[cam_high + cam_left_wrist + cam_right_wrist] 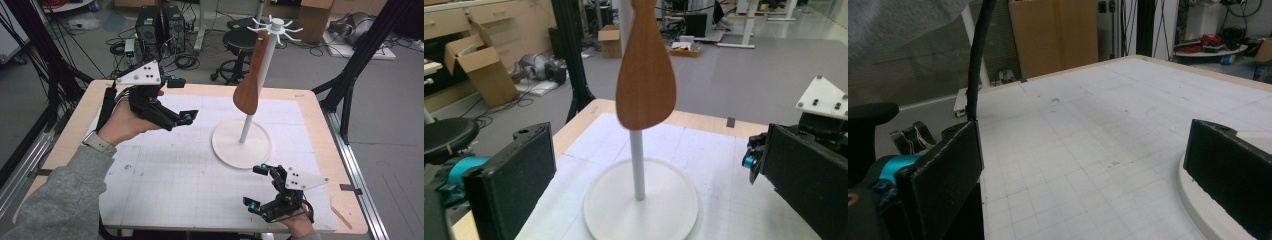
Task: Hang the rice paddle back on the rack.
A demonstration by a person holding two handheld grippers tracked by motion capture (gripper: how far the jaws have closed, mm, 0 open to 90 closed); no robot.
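Note:
A brown wooden spatula (248, 85) hangs blade-down from a hook at the top of a white rack stand (265, 59), whose round base (226, 145) rests on the gridded mat. My left gripper (183, 100) is held above the mat left of the stand, open and empty, and faces the spatula (646, 75) and the pole (638, 167) from a distance. My right gripper (255, 186) sits low near the table's front edge, just in front of the base, open and empty. The base's rim (1193, 202) lies beside one of its jaws.
A white gridded mat (175, 170) covers the wooden table (320, 130). Beyond the far edge are a black stool (240, 40), computer towers (160, 22) and cables on the floor. Black frame posts (350, 85) stand at both sides. My right gripper's white plate (824, 95) shows behind the left gripper's jaw.

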